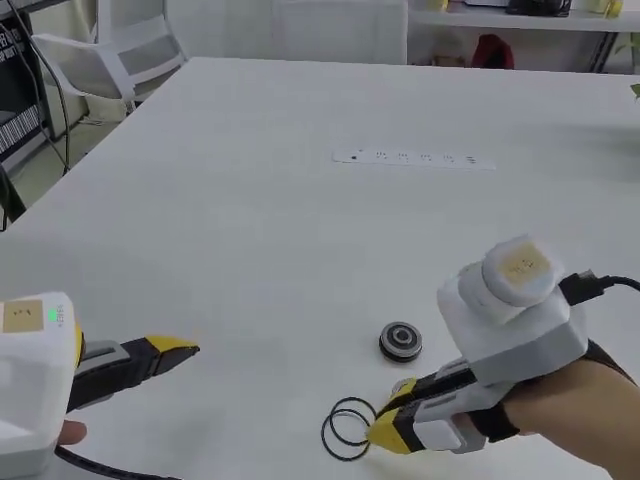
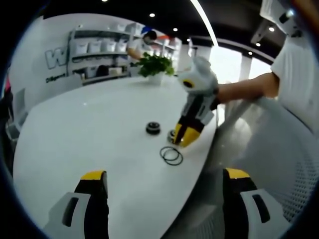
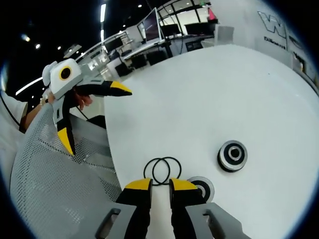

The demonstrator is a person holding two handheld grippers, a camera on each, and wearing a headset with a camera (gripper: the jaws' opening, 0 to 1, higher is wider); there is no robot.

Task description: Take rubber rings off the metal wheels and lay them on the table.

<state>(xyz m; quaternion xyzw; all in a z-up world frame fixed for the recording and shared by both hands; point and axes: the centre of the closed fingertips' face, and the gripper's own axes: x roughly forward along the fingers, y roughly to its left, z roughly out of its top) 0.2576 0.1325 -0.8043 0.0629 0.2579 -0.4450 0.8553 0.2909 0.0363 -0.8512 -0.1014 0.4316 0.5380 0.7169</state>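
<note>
Rubber rings (image 1: 348, 428), two, black, overlapping, lying flat on the white table (image 1: 250, 200) at 7 o'clock of the free-standing metal wheel (image 1: 401, 340). Second metal wheel (image 3: 201, 188) at 6 o'clock of the first, partly hidden behind the right gripper (image 1: 383, 427). Right gripper tips just beside the rings, at their 3 o'clock in the head view; jaws drawn nearly together with a narrow gap and nothing between them. Left gripper (image 2: 164, 174) at 9 o'clock of the rings, well apart from them, above the table edge, jaws spread wide and empty. White power strip (image 1: 412, 158) at 12 o'clock, far up the table.
</note>
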